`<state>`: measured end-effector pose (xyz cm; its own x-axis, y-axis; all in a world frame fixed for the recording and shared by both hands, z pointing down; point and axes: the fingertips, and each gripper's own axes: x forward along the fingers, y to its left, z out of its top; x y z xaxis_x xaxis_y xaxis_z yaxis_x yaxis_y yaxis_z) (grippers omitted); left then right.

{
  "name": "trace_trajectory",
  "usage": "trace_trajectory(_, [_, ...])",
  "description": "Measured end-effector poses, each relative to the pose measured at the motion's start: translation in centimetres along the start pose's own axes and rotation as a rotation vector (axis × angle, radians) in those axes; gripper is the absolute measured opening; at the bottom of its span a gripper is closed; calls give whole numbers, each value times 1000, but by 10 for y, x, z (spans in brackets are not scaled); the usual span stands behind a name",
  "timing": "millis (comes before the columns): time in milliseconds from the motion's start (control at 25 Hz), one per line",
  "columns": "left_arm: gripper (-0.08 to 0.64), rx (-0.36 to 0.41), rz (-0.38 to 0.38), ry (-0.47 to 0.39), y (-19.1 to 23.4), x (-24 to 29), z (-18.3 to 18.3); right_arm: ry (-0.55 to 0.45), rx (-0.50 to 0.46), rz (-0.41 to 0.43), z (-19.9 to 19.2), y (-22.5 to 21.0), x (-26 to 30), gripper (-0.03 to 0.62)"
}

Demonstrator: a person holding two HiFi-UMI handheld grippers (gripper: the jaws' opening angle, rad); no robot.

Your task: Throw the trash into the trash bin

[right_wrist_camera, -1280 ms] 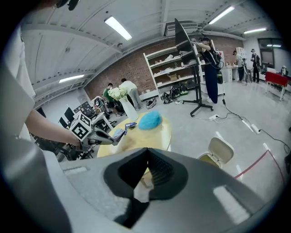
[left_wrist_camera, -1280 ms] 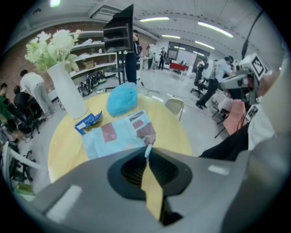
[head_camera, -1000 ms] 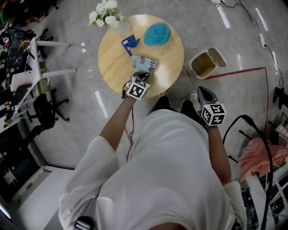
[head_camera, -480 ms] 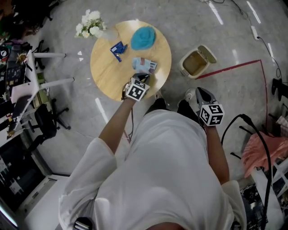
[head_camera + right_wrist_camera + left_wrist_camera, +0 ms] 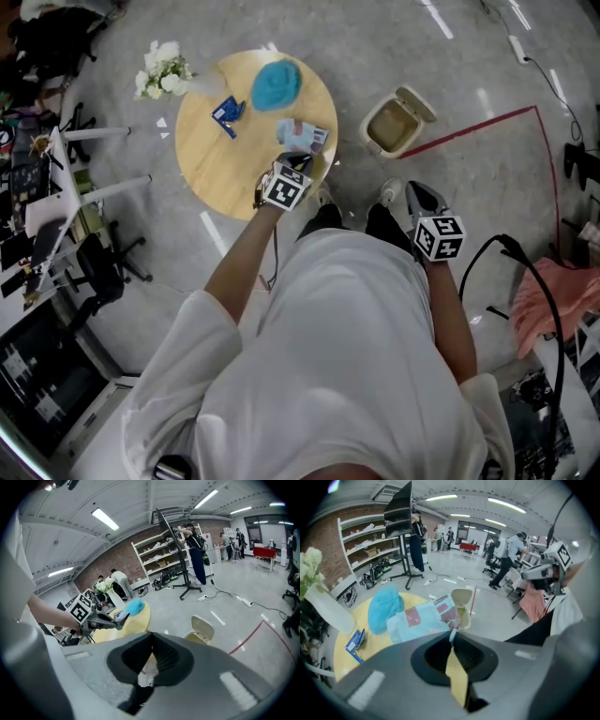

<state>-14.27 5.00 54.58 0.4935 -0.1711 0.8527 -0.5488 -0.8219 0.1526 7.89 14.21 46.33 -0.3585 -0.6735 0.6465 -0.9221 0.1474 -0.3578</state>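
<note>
The left gripper (image 5: 452, 638) has its jaws pinched shut on one corner of the packet (image 5: 423, 619) – a pale-blue pouch with red patches. The pouch stands out ahead of the jaws over the near right part of the table (image 5: 220, 155). From above I cannot tell whether it has come clear of the wood. The right gripper (image 5: 151, 647) has its jaws together with nothing between them, and it hangs low by the person's side, pointing toward the floor.

The bin (image 5: 392, 127) sits on the floor just right of the table, with its lid (image 5: 415, 101) tipped back and its mouth open. It is near the packet but not under it. A blue puff (image 5: 277, 84), a small blue pack (image 5: 225, 112) and flowers (image 5: 159, 69) are also on the table, none of them touched.

The packet looks like thin film, so it is probably very light, limp and crinkly, and a bit slick. A corner pinch should carry it, though it will likely droop and swing from that point. A hold deeper on a sealed edge would be safer than the very tip. Being so light, it may flutter when let go – so it is best released low, right over the bin's mouth.
</note>
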Motion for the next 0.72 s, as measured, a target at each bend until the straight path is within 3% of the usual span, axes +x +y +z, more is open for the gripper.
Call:
trace_trajectory(520, [18,77,-62,1,-39,42,49,1,52,-30,-6,-43,-15,0])
trace_trajectory(720, [18,89,-78,31,-48,64,49,-1,72,-48,-11,-60,-20,0])
